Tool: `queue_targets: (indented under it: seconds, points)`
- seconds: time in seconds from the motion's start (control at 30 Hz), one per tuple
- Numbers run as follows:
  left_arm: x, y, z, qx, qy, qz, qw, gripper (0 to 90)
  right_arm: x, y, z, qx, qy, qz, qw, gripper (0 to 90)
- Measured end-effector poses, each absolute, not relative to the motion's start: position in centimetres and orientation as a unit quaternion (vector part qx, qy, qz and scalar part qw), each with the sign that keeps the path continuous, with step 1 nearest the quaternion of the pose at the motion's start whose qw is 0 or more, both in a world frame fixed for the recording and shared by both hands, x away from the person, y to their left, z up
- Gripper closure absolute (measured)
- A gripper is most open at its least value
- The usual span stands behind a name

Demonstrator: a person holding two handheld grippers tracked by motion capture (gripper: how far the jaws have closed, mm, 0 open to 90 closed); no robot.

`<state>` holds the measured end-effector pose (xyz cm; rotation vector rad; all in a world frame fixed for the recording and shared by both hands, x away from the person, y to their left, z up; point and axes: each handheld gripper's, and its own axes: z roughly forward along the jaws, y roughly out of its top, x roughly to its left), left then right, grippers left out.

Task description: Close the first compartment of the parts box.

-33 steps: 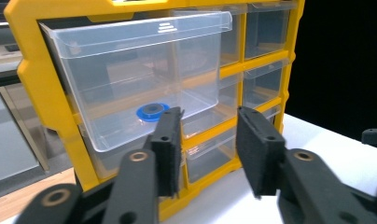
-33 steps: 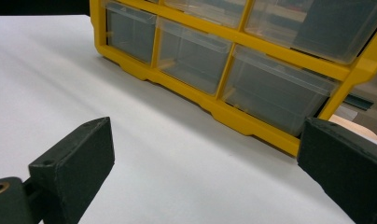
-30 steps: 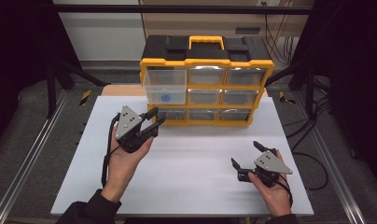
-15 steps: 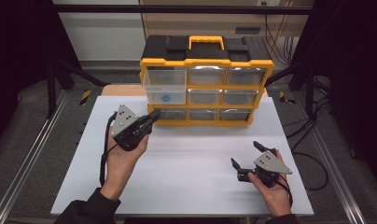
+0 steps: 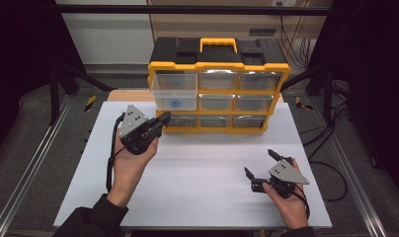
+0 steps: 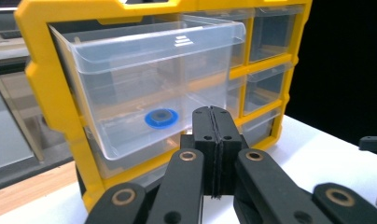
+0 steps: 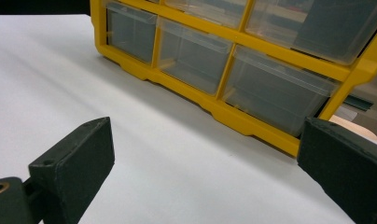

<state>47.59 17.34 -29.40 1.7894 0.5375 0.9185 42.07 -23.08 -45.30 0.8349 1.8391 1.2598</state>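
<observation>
The left gripper (image 5: 155, 129), fingers clenched on nothing, sits just before the pulled-out drawer (image 5: 174, 91) holding 1 blue disc (image 5: 175, 103), while the right gripper (image 5: 259, 167) rests released near the worktop's (image 5: 202, 168) front right corner.

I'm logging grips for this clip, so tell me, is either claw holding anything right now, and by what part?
Nothing is held. The left claw is shut on nothing, in front of the pulled-out drawer. The right claw is open above the table.

My high view looks forward and down from above the near edge of the counter (image 5: 197, 182), the yellow drawer organizer (image 5: 218, 84) at upper centre. My left gripper view sits close to the organizer's pulled-out clear drawer (image 6: 154, 88). My right gripper view looks low across the counter (image 7: 84, 70) at the organizer's bottom row.
</observation>
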Motion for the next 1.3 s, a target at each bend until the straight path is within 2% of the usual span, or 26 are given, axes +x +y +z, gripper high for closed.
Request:
queue_targets:
  seconds: [0.57, 1.3]
  points:
    - [49.5, 16.8, -28.7, 0.736, 0.247, 0.401, 0.486, 89.4, 42.1, -23.3, -45.1, 0.325, 0.71, 0.504, 0.369, 4.3]
    - [51.5, 16.2, -28.3, 0.74, 0.262, 0.403, 0.471, 89.4, 42.1, -23.6, -45.0, 0.332, 0.7, 0.518, 0.362, 4.3]
